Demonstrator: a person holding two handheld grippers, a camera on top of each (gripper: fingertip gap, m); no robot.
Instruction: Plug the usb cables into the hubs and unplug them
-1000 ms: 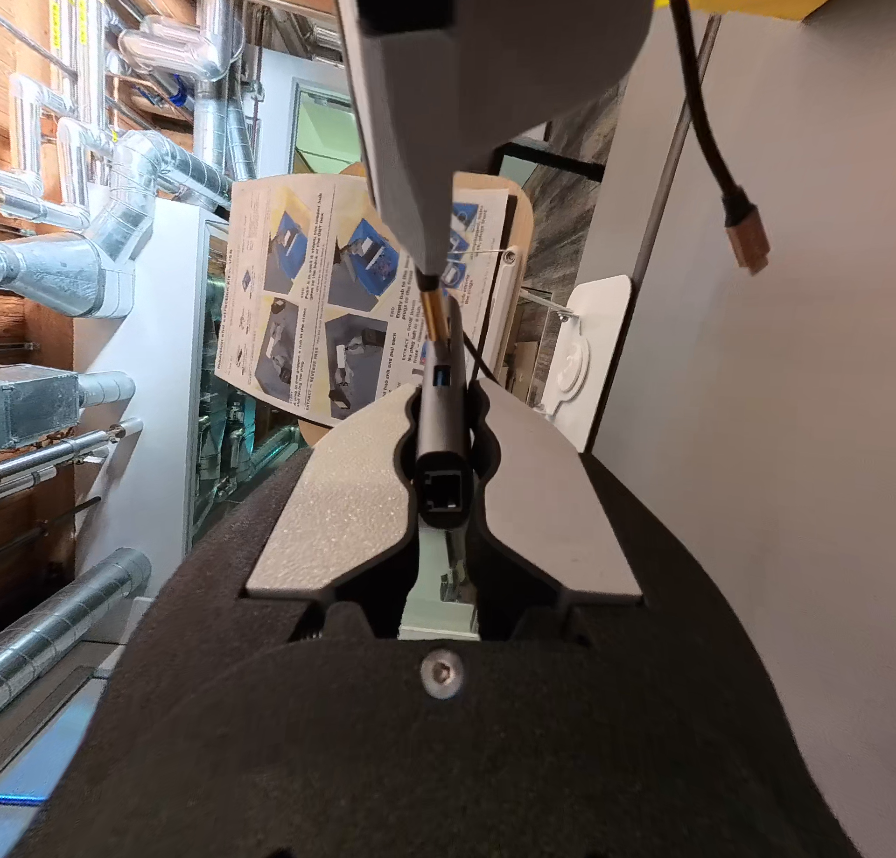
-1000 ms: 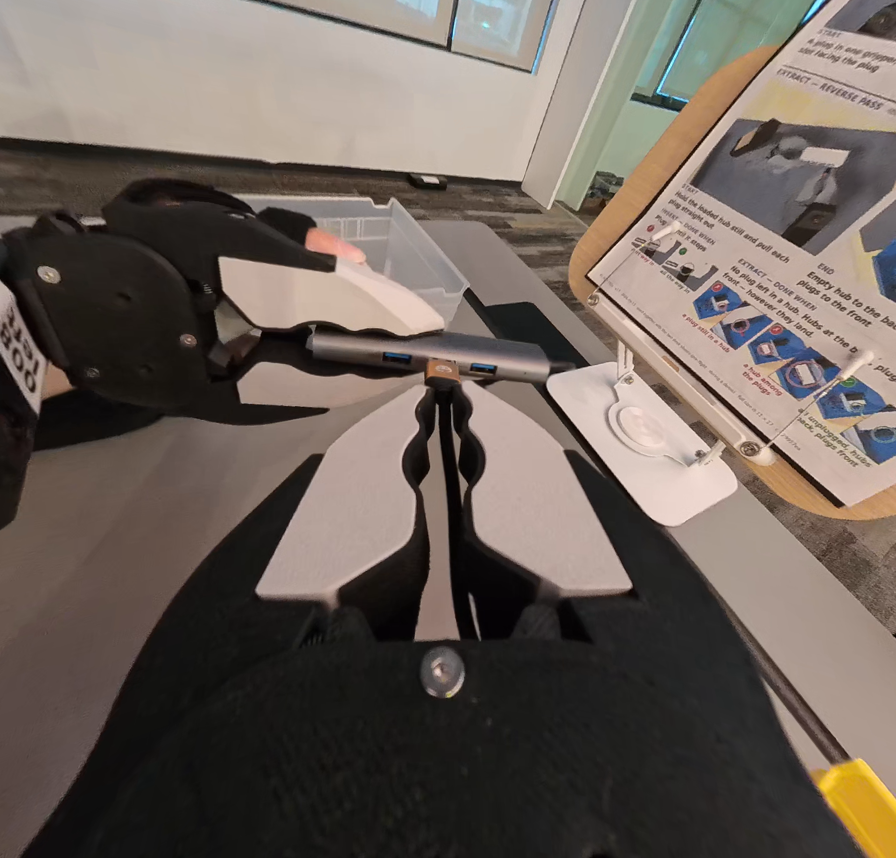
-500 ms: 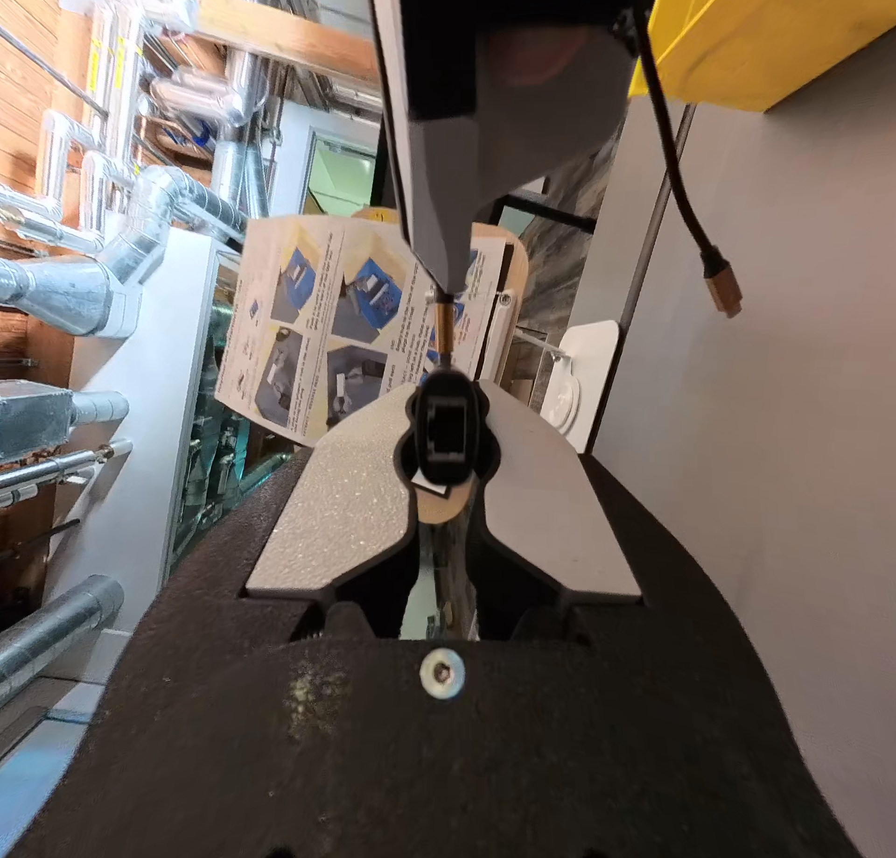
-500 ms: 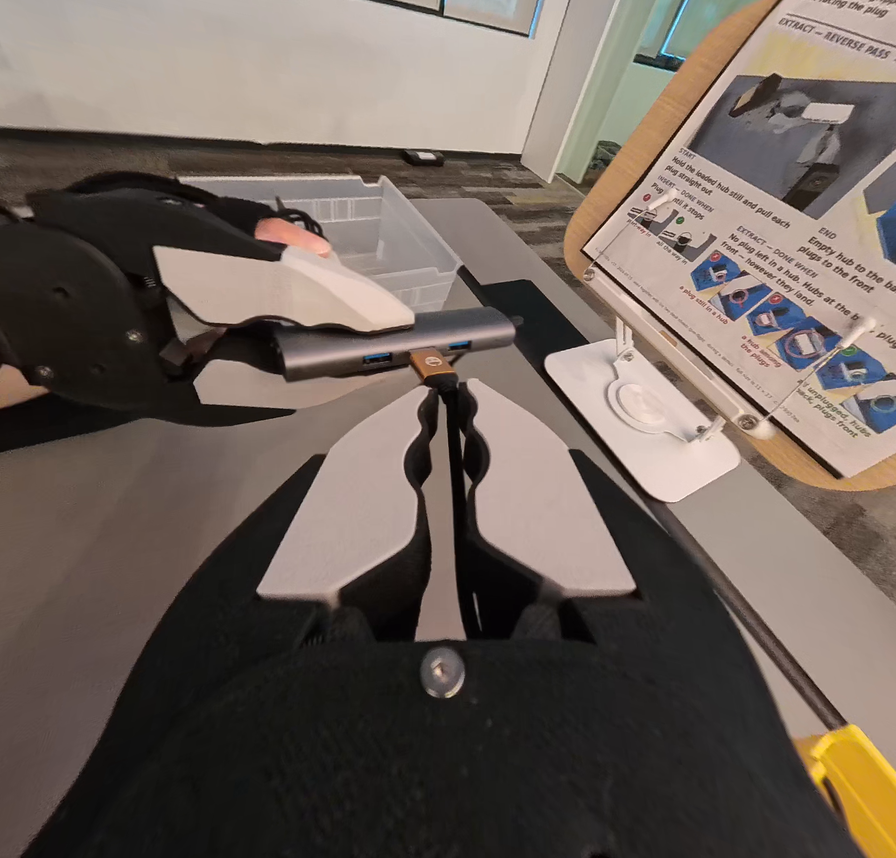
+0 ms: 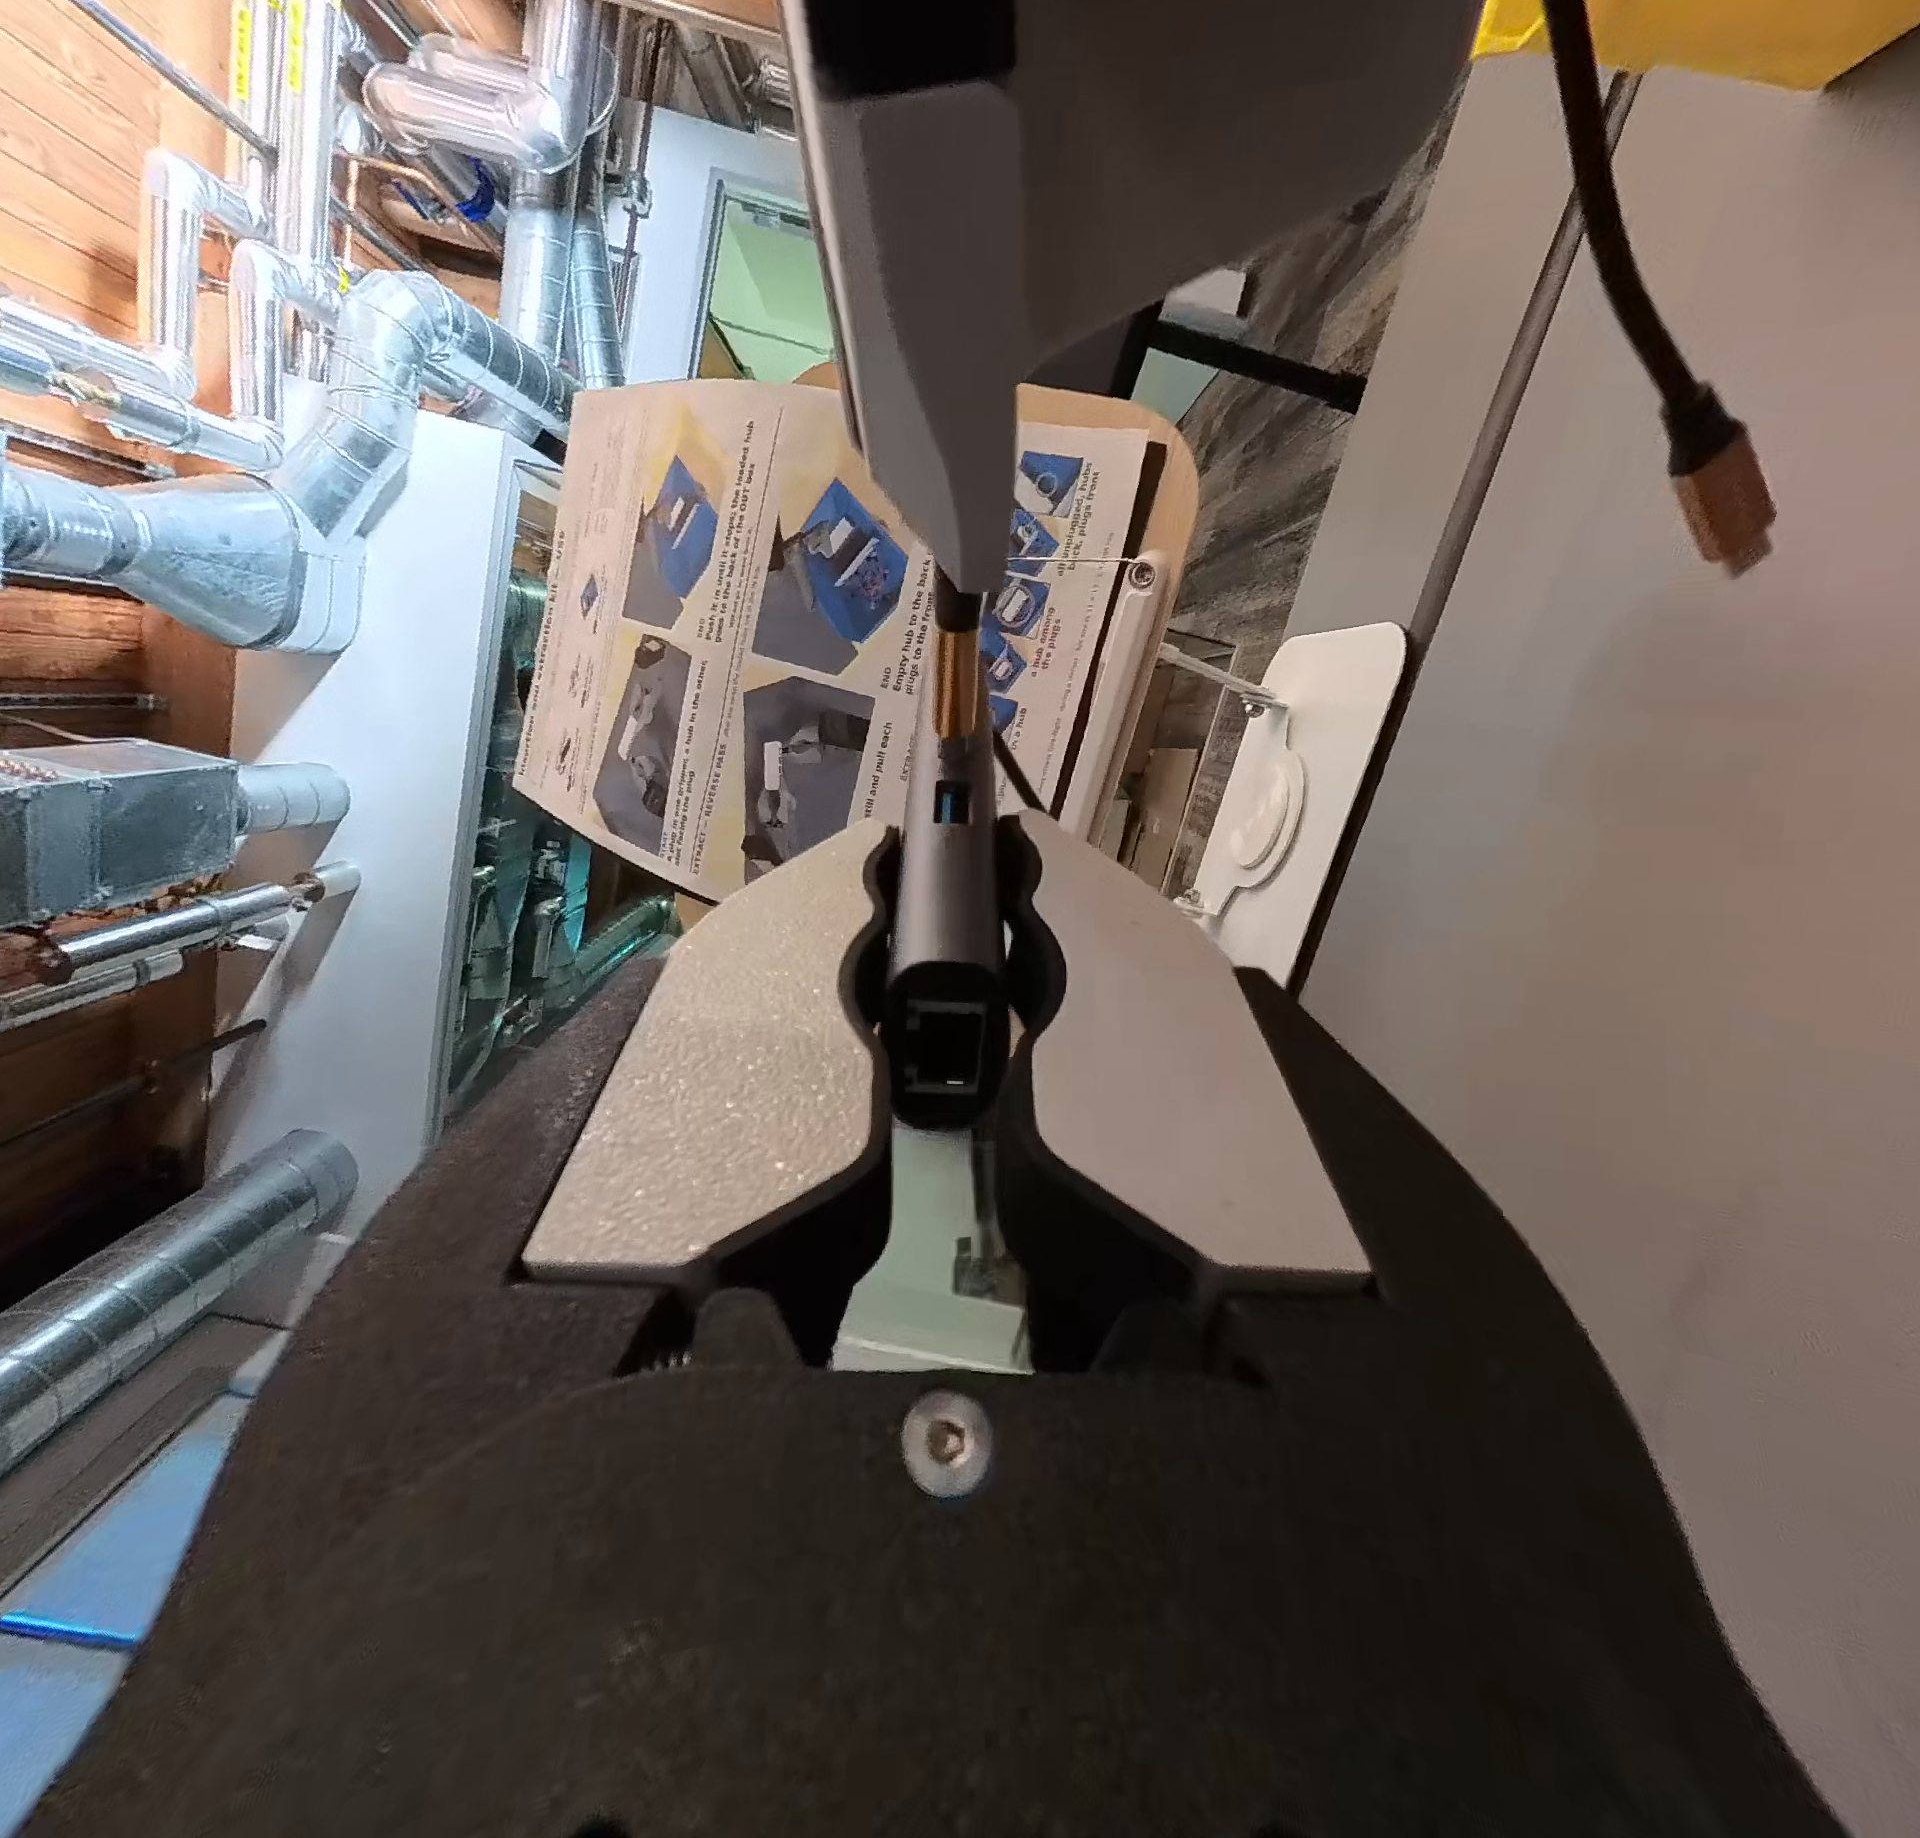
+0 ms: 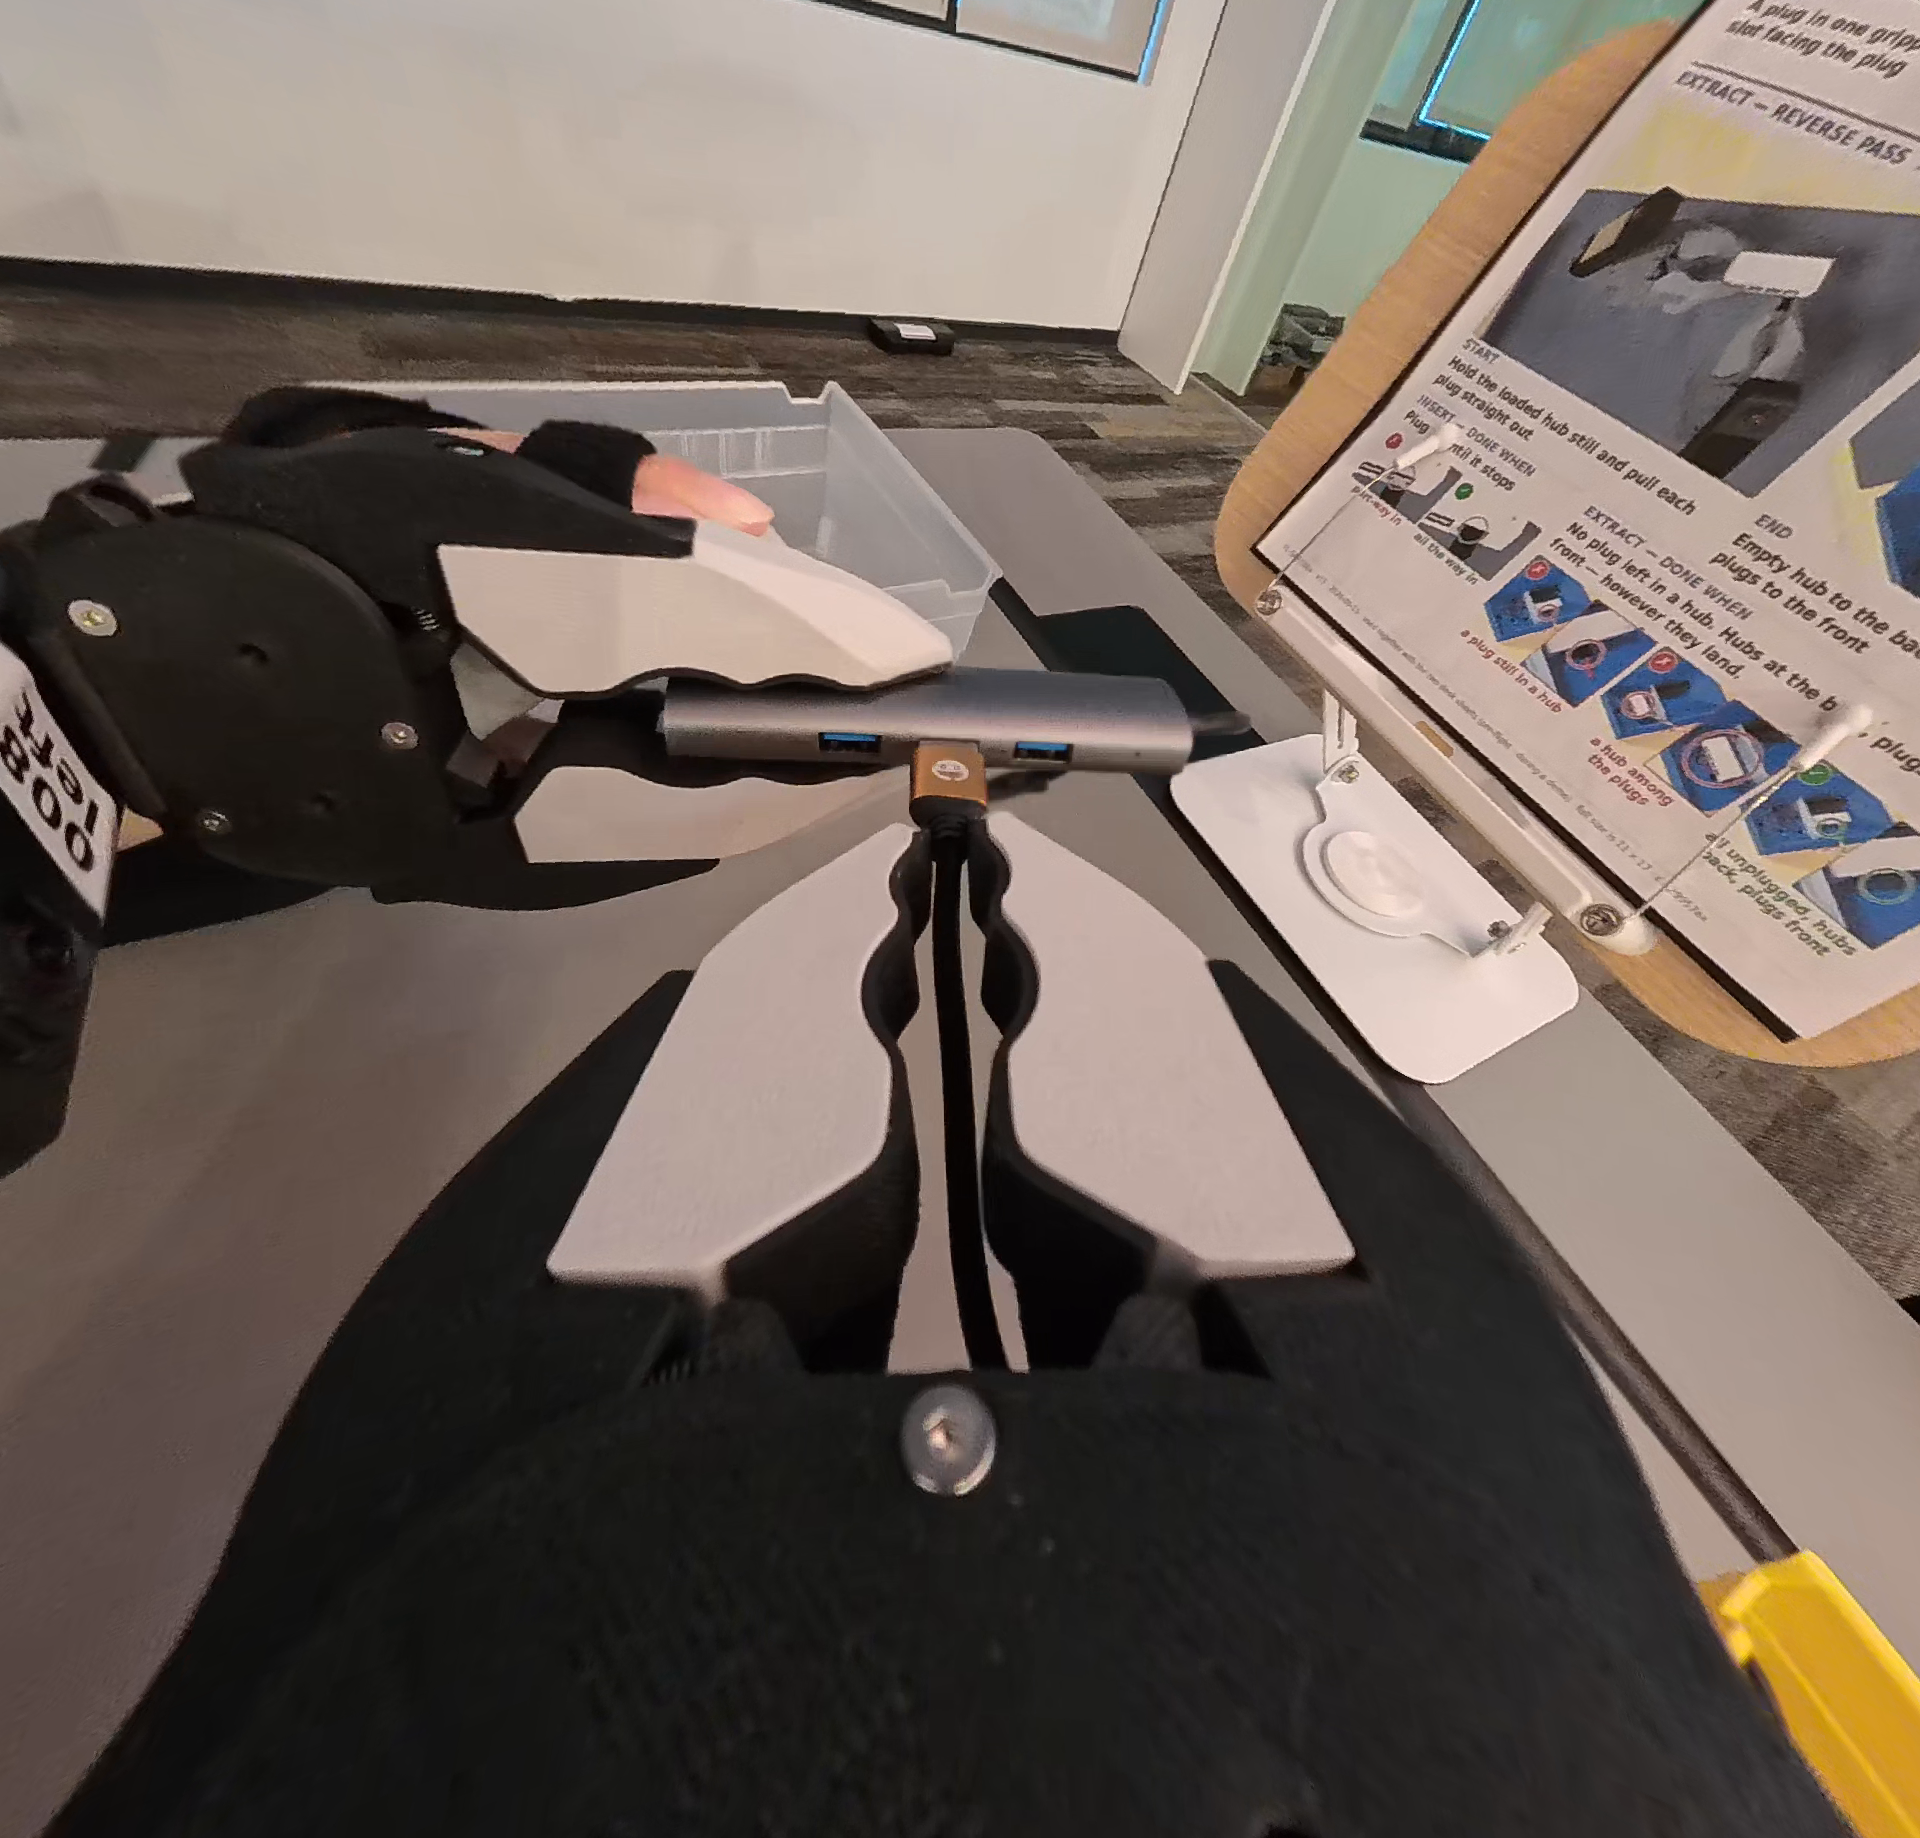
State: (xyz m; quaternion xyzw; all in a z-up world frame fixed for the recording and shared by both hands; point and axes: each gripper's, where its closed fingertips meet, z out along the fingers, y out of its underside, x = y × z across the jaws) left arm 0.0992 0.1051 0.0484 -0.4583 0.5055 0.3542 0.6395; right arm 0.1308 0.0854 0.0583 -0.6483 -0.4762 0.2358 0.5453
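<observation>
Hub and plug meet in the air above the counter. The left hand-held gripper squeezes one end of the grey hub between its two fingers, so the hub sticks out like a little bar. The right hand-held gripper is closed to a thin gap on the black cable, just behind the copper plug. The plug sits at the middle slot of the hub, between two blue slots. Its metal tip cannot be seen, so it looks pushed in, or very nearly so. I cannot tell if it is all the way in.

A second copper plug hangs loose on its cable beside the right hand-held gripper, touching nothing.

My guess at the job so far: one plug is in or almost in. The two blue slots look free, and the hanging plug is not in use yet. After the plugging comes the pulling out, and none of that shows as done.

A clear bin sits behind the left hand-held gripper, toward the far edge of the counter. A sheet of picture steps leans on a white stand near the right edge. A bit of yellow bin shows at the near right corner.
</observation>
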